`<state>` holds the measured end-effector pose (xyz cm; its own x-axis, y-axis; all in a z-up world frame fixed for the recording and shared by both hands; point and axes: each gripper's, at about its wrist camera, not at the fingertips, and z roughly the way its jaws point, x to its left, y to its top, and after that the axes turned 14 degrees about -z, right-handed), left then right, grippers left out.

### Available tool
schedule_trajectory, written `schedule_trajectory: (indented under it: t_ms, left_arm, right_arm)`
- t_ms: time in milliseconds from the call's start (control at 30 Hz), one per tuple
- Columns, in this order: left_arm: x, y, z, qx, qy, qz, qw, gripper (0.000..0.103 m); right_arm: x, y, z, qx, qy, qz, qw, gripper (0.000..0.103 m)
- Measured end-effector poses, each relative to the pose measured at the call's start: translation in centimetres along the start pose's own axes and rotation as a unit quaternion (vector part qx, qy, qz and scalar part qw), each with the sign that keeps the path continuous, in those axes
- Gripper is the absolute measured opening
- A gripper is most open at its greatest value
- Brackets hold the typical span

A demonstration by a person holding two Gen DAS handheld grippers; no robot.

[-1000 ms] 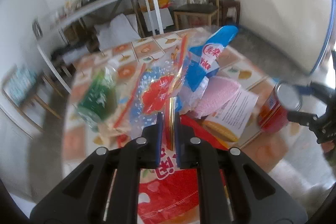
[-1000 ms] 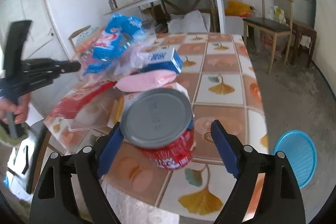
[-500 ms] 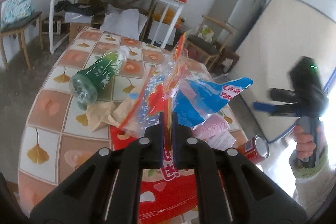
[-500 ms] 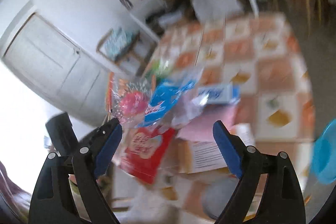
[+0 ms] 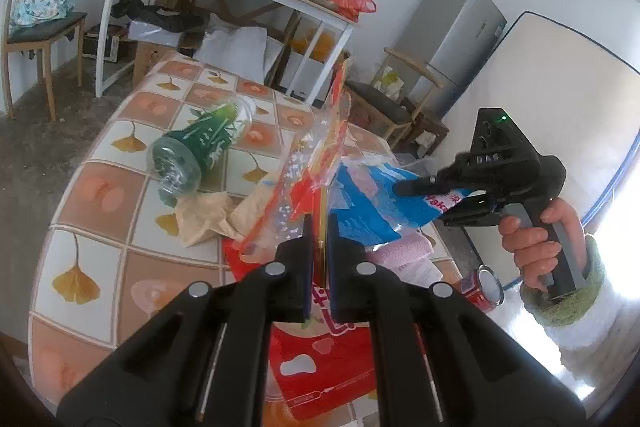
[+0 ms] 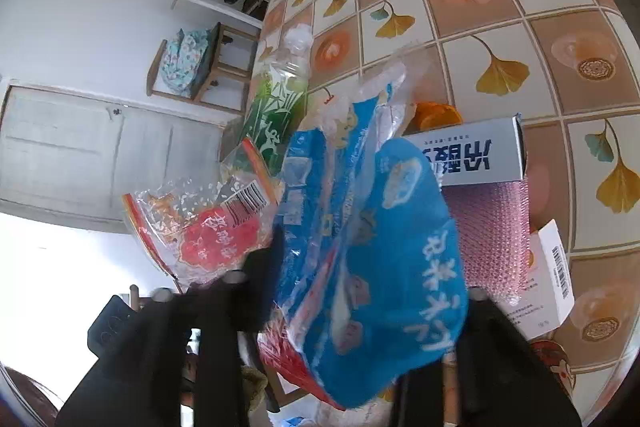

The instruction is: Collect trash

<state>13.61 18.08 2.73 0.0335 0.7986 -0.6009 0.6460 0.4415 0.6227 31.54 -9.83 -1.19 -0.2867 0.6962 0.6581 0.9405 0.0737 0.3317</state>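
Note:
My left gripper is shut on a clear-and-red snack wrapper that stands up from its jaws above the table. A blue wrapper spreads to the right of it. My right gripper, held by a hand in a green-cuffed sleeve, has its jaws closing on the blue wrapper's far end, which lies pinched between the pads. In the right wrist view the blue wrapper fills the middle and hides most of the right gripper. The clear-and-red wrapper hangs at its left.
On the tiled table lie a green bottle, crumpled brown paper, a red bag, pink bubble wrap, a blue-and-white box and a red can. Chairs and a cluttered side table stand beyond.
The right gripper left the red can on the table, swung over to the blue wrapper and closed its jaws. The left gripper shifted and rolled, still holding its wrapper.

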Motion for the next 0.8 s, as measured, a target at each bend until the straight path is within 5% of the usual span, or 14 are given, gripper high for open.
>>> schedule_trajectory:
  t_ms: [67, 367, 600, 800]
  left_arm:
    - [0.1, 0.0, -0.6, -0.009, 0.001, -0.002, 1.0, 0.005]
    - [-0.7, 1.3, -4.7, -0.074, -0.011, -0.012, 0.9971, 0.004]
    - [-4.2, 2.1, -5.7, -0.092, -0.056, -0.001, 0.9942, 0.004]
    - [-10.6, 3.1, -2.9, -0.058, -0.112, 0.035, 0.9914, 0.004]
  right_arm:
    - [0.2, 0.3, -0.4, -0.013, 0.015, -0.006, 1.0, 0.005]
    - [6.3, -0.1, -8.1, -0.131, 0.03, -0.116, 0.984, 0.003]
    - [7.0, -2.6, -16.0, -0.222, -0.014, -0.132, 0.966, 0.003]
    - [3.0, -7.6, -23.6, -0.304, -0.09, -0.096, 0.943, 0.003]
